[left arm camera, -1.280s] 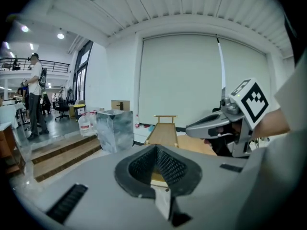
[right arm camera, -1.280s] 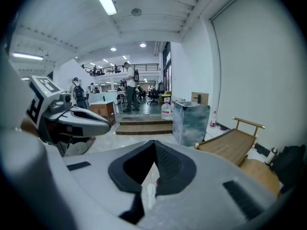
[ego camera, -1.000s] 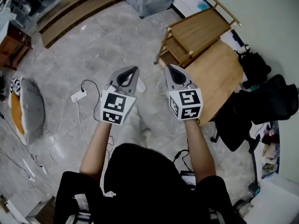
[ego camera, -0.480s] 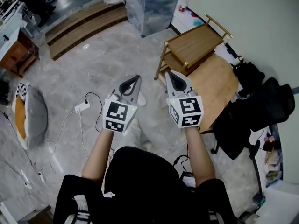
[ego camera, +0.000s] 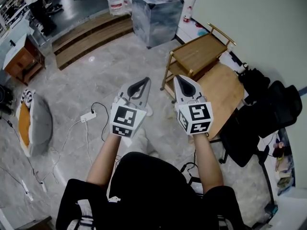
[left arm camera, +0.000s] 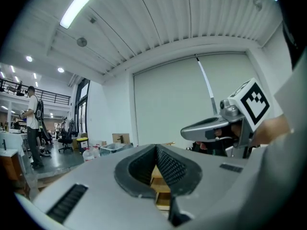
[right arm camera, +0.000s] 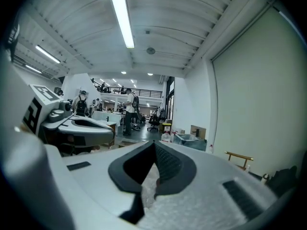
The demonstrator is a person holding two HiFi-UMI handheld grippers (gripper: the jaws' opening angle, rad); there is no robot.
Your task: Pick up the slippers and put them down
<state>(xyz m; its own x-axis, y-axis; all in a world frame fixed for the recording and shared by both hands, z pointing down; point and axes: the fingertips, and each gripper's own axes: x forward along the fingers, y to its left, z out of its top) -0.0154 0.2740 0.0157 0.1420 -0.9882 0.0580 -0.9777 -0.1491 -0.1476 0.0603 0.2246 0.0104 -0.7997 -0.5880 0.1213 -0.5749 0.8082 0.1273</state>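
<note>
Holding both grippers level in front of the body, the person has the left gripper (ego camera: 143, 82) and the right gripper (ego camera: 180, 80) side by side above the grey floor (ego camera: 96, 75). Each has its jaws pressed together with nothing between them (through the slit, the left gripper view shows only the wooden shelf (ego camera: 199, 49) and the right gripper view only floor). No slipper is clearly in sight. Two pale shapes (ego camera: 139, 137) on the floor just under the left gripper may be the slippers or the person's feet, and too much of them is covered to tell. Empty grippers above the floor would fit a pair waiting to be lifted as well as a pair already set down.

The likeliest trouble lies in that blind spot: whatever sits beneath the grippers is hidden from the head view, so a reach down there could miss, or closed jaws could shove a slipper away instead of taking it. The white cable (ego camera: 103, 119) and power strip (ego camera: 88, 116) lie near on the left and could catch a jaw or a foot. The shelf stands close ahead of the right gripper, easy to knock
</note>
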